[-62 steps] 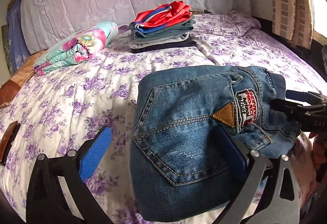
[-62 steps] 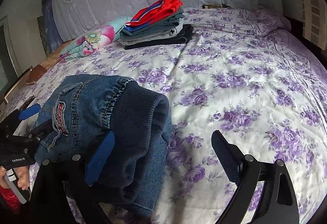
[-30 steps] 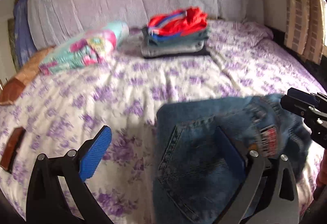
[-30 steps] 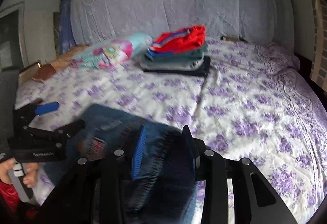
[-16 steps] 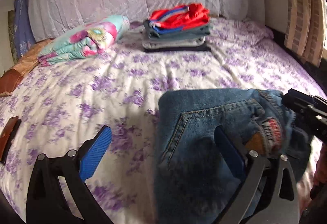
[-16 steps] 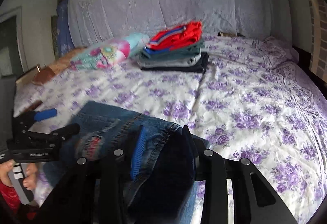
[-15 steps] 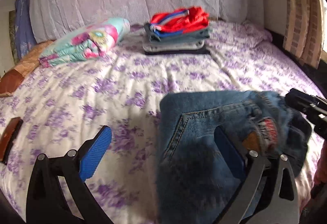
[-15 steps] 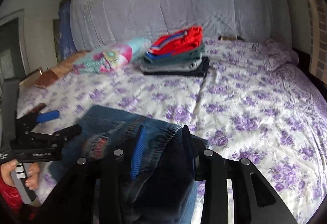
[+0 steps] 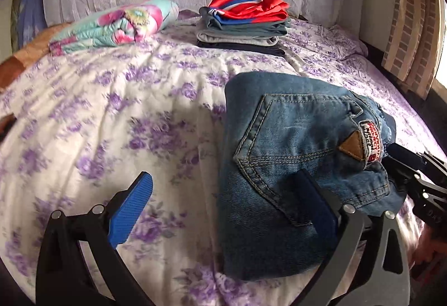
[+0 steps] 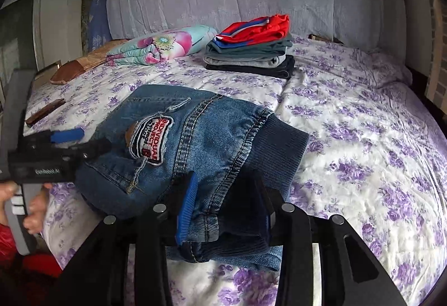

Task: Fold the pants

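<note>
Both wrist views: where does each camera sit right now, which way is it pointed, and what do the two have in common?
Left wrist: rides the left gripper, open, looking up the bed toward the headboard; folded jeans lie against its right finger, right gripper at the right edge.
Right wrist: rides the right gripper, shut on the jeans' waistband, facing the headboard; the left gripper and the person's hand show at left.
Shared: jeans, stack of folded clothes, floral blanket roll.

Matt denim pants [image 9: 293, 138], ribbed knit waistband [image 10: 276, 149]

Floral bed [image 9: 117, 116], jeans [image 9: 293, 144], clothes stack [image 9: 243, 23]
</note>
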`<state>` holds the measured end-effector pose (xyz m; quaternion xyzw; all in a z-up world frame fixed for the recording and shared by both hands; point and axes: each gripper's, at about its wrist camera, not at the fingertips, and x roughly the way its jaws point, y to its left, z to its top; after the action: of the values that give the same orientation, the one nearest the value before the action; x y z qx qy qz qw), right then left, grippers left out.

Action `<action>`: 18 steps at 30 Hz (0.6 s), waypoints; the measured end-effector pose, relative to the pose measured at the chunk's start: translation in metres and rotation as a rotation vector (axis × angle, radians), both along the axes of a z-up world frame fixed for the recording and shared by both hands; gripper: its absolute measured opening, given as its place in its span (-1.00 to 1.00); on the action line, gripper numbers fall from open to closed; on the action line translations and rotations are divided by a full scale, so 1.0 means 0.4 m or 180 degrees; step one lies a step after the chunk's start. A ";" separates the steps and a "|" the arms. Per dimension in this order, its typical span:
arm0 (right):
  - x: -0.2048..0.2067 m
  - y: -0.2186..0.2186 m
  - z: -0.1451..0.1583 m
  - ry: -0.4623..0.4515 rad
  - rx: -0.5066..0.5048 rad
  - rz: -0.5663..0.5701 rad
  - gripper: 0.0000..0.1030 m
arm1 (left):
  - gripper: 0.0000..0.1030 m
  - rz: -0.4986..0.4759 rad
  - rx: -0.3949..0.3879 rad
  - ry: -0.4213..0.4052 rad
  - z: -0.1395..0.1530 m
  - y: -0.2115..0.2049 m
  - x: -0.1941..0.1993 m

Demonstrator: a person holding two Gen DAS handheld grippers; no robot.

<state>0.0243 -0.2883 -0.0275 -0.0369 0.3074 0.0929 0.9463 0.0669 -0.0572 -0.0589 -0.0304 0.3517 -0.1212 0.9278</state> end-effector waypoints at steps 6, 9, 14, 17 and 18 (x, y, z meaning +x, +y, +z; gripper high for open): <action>-0.007 -0.018 0.010 -0.0031 0.0249 0.0109 0.09 | 0.89 -0.0117 -0.0423 0.0210 0.000 0.036 0.009; -0.037 -0.033 0.031 -0.0133 0.0442 0.0124 0.33 | 0.89 -0.0192 -0.0519 0.0198 0.014 0.045 -0.003; -0.070 -0.097 0.070 -0.0309 0.0712 0.0027 0.54 | 0.89 -0.0296 -0.0383 0.0101 0.043 0.021 -0.025; -0.048 -0.158 0.062 -0.0191 0.1020 -0.0106 0.59 | 0.89 -0.0351 -0.0252 0.0047 0.052 -0.008 -0.029; -0.039 -0.177 0.056 -0.0132 0.1135 -0.0136 0.59 | 0.89 -0.0349 -0.0220 0.0038 0.053 -0.014 -0.030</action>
<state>0.0087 -0.3590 -0.0050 0.1360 0.2672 0.1249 0.9458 0.0548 -0.0630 -0.0377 -0.0438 0.3540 -0.1837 0.9160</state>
